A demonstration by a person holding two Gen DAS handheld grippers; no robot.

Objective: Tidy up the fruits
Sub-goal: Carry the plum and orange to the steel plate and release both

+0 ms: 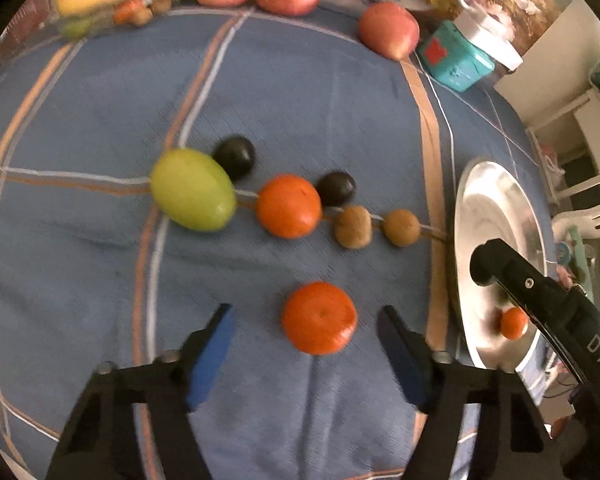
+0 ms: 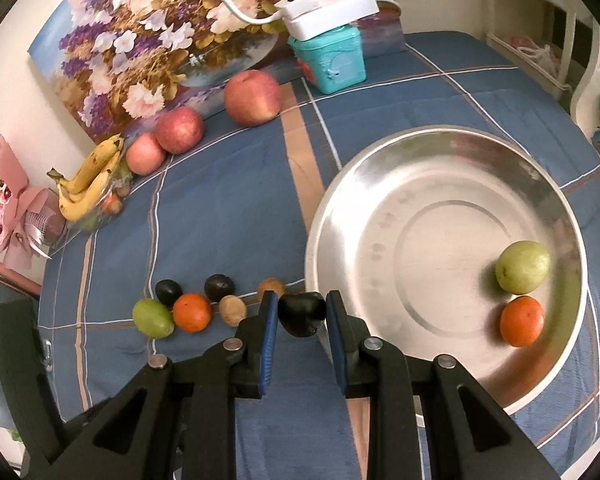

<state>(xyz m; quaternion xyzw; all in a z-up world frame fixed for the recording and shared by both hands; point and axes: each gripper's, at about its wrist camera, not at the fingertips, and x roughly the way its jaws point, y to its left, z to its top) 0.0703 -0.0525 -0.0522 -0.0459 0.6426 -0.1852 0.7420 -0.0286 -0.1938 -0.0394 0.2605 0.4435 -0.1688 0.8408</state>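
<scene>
My left gripper [image 1: 306, 322] is open, its blue pads on either side of an orange tangerine [image 1: 319, 318] on the blue cloth. Beyond it lie a second tangerine [image 1: 289, 206], a green fruit [image 1: 193, 190], two dark plums [image 1: 234, 157] [image 1: 336, 188] and two brown kiwis [image 1: 353, 227] [image 1: 401, 228]. My right gripper [image 2: 302, 312] is shut on a dark plum [image 2: 302, 314], held near the left rim of the steel plate [image 2: 380, 184]. The plate holds a green fruit [image 2: 523, 267] and a tangerine [image 2: 522, 321].
Three red apples [image 2: 253, 97] [image 2: 179, 129] [image 2: 145, 153], bananas [image 2: 90, 178] and a flower painting [image 2: 172, 36] line the back. A teal box [image 2: 332, 60] bears a white device. A pink bouquet [image 2: 16, 208] stands at left. Chairs [image 2: 580, 76] stand beyond the table's right edge.
</scene>
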